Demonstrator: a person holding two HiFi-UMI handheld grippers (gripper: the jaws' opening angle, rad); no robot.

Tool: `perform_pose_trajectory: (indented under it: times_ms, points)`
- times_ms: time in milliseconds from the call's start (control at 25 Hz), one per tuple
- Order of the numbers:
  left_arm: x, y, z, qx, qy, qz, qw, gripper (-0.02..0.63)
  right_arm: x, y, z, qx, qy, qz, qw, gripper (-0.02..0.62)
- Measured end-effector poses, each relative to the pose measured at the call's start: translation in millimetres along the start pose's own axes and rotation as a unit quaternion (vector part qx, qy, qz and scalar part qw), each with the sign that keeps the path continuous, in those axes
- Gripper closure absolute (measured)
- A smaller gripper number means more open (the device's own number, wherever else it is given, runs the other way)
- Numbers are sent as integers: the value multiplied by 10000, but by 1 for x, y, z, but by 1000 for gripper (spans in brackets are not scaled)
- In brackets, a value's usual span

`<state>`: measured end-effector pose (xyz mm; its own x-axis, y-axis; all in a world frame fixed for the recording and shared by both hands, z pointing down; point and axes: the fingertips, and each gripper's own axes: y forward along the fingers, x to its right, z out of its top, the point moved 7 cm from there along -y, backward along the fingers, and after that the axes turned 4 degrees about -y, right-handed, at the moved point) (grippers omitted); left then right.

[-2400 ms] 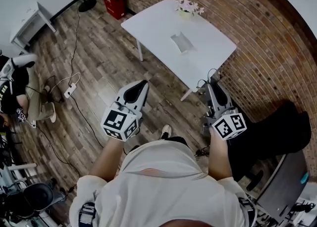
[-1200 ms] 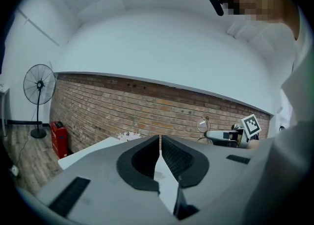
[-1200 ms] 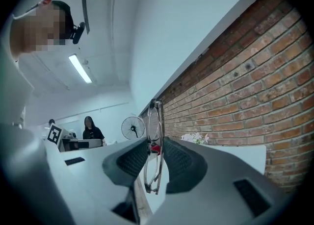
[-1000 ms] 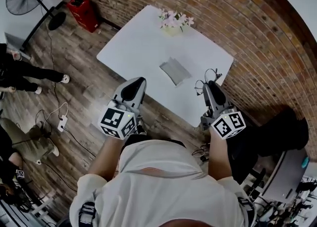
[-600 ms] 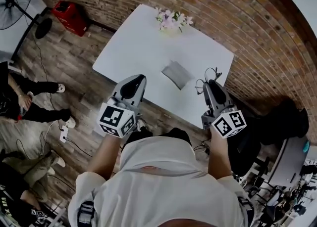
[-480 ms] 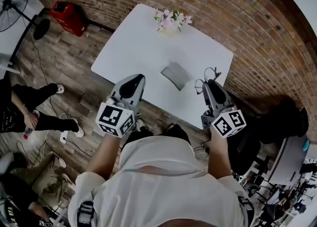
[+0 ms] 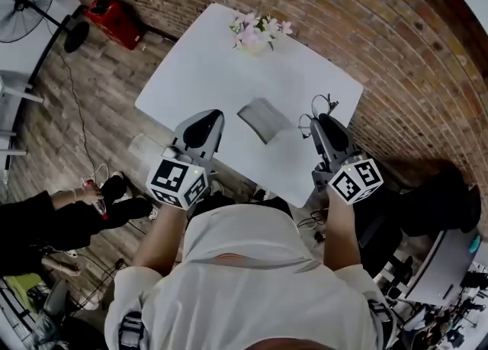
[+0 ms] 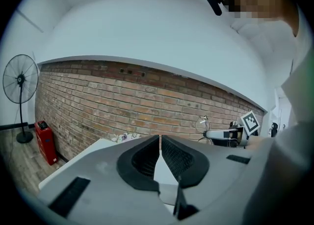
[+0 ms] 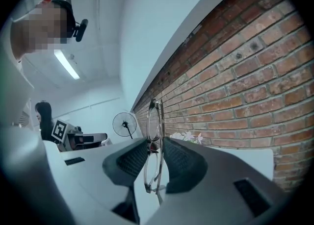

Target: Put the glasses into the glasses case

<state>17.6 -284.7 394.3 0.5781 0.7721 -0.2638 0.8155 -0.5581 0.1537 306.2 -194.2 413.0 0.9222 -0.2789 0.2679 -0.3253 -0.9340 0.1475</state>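
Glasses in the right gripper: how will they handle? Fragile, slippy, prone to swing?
Probably light and fragile: the glasses show thin rims and clear lenses. Likely to pivot: the right gripper pinches them only mid-frame, one lens above the jaws, one below. Smooth frame may slip if nudged against the glasses case.

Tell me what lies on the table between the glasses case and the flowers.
Nothing. In the head view the stretch of white table between the glasses case and the flowers is bare.

Dim, even light (fisheye-warped edges).
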Motion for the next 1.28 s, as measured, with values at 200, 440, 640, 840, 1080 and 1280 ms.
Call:
perform_pose_trajectory:
  times_ms: [200,440,640,840,1080,1280]
  points:
    - [17,17,-7,-38,-45,162,9999,580,33,-12,-7,-210,105,60,9997,443]
    - [2,14,-10,-101,-150,196,9996,580,30,3,-14,-553,146,245,9981,443]
    - [-19,-7,-14,-93,-321,320,9989,580,15,47,-52,-1728,-137,1035,9794,443]
    - [-36,-30,-27,-160,-519,477,9974,580,8,95,-97,-2770,-323,1339,9509,443]
    - [-50,-49,-36,-198,-678,650,9954,580,9,144,-151,-4279,-816,1840,8811,443]
    - [-53,-54,-41,-219,-755,706,9944,580,19,172,-186,-5156,-932,2100,8255,443]
